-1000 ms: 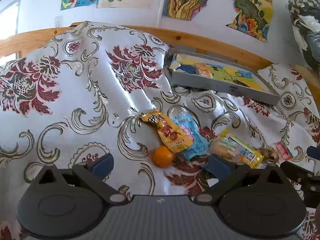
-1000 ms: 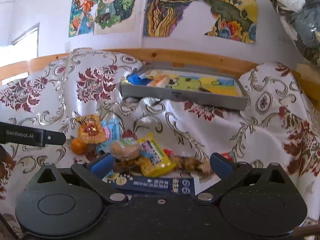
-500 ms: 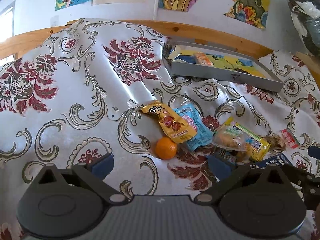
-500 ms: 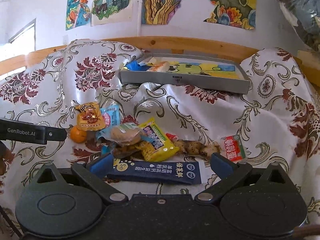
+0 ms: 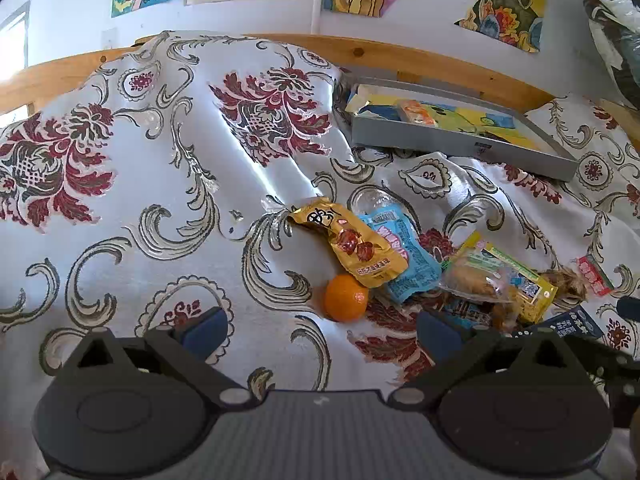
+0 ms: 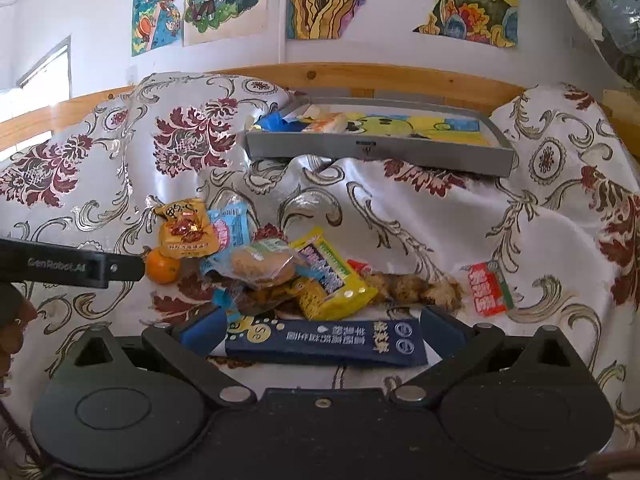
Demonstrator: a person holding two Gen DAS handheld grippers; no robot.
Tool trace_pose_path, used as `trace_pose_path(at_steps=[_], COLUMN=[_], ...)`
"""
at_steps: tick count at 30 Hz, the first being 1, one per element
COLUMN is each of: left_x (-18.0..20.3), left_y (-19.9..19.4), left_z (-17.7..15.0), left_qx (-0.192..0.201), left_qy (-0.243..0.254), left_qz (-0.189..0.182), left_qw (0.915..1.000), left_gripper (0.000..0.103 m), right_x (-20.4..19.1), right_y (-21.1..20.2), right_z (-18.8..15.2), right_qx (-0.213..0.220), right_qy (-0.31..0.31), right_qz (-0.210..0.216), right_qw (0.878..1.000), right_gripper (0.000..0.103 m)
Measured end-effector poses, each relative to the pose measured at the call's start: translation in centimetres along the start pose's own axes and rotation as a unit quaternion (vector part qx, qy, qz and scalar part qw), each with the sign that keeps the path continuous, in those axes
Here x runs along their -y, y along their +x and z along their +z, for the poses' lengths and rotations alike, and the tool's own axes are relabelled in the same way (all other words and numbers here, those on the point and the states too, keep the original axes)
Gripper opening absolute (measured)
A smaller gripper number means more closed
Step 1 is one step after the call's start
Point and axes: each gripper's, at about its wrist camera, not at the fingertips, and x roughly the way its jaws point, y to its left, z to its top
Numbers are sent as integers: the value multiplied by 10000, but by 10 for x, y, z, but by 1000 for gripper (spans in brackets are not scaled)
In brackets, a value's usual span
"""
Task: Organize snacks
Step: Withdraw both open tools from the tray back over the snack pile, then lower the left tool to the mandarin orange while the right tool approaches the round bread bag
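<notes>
1. Right gripper (image 6: pixel 320 326) hangs low with its jaws spread wide and nothing pinched; the dark blue snack box (image 6: pixel 324 342) lies flat on the patterned cloth (image 6: pixel 420 216) right between its fingertips, long side across the gap.
2. That box looks light and stiff, a card carton with firm edges. My call: take it across the short width near the middle. It may skate on the glossy cloth.
3. Just ahead of the right gripper sits the heap: a clear-wrapped pastry (image 6: pixel 262 266) atop a yellow packet (image 6: pixel 334 278), soft, crinkly and easily crushed.
4. Left gripper (image 5: pixel 322 326) also stands open and empty; the small orange (image 5: pixel 346 297) rests just beyond its fingertips, slightly right of centre. Round, firm and likely to roll, so grip across its widest part.
5. Touching the orange's far side is a gold packet (image 5: pixel 352 244), overlapping a light blue packet (image 5: pixel 404 258).
6. Far ahead of both, the grey tray (image 6: pixel 376 154) already holds a few snacks.
</notes>
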Motion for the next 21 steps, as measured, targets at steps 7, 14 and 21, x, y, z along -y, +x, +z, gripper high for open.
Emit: trace_pose_path(at_steps=[7,14,21], left_x=[-3,-3,-3], left_y=[6,6,6], left_z=[2,3,3], left_qx=[-95,-131,-158], left_qy=[-24,-8,148], left_qz=[-5,-1,178], left_qw=[10000,9999,9996], left_gripper=[102,102,102], right_x=[-6,-10,-14], right_y=[-5,-8,-12], right_z=[-12,-25,-28], right_qx=[-157,-349,-392], right_qy=[70,258,321], right_qz=[-69,-184,-226], right_qw=[9998,9989,9985], right_gripper=[102,102,102])
